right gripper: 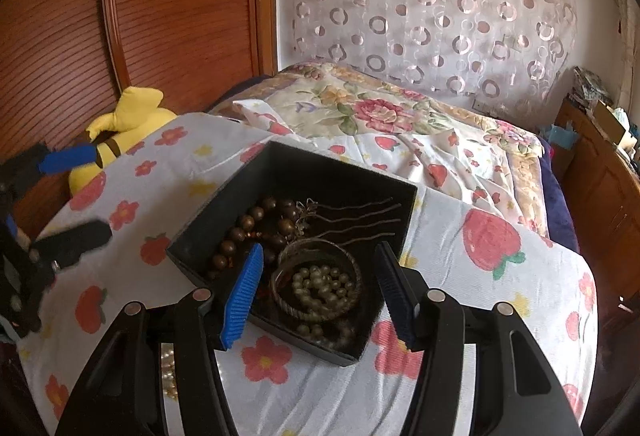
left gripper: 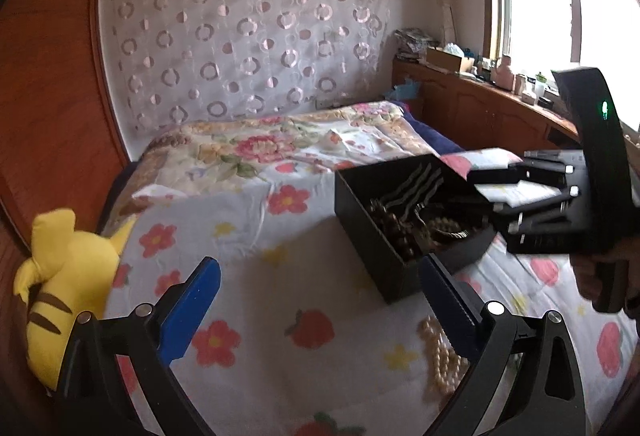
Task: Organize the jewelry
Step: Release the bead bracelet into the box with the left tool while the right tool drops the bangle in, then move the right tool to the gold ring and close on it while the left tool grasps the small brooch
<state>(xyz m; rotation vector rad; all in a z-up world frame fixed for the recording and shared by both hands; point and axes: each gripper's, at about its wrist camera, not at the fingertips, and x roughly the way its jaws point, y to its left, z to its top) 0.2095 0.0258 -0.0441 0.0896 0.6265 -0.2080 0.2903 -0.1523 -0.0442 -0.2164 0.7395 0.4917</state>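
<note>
A black open box (right gripper: 276, 172) sits on the flowered cloth; it also shows in the left wrist view (left gripper: 372, 256). It holds dark wooden beads (right gripper: 244, 224), wavy hairpins (right gripper: 360, 220), a woven bangle (right gripper: 356, 272) and greenish pearl beads (right gripper: 320, 284). My right gripper (right gripper: 320, 288) is open and empty, hovering over the box's near side. My left gripper (left gripper: 320, 312) is open and empty, left of the box. A cream pearl necklace (left gripper: 444, 360) lies on the cloth by the left gripper's right finger.
A yellow plush toy (left gripper: 64, 276) lies at the bed's left edge against the wooden wardrobe (right gripper: 160, 4). A wooden cabinet (left gripper: 480, 104) with clutter runs under the window on the right. A flowered quilt (right gripper: 360, 108) covers the far bed.
</note>
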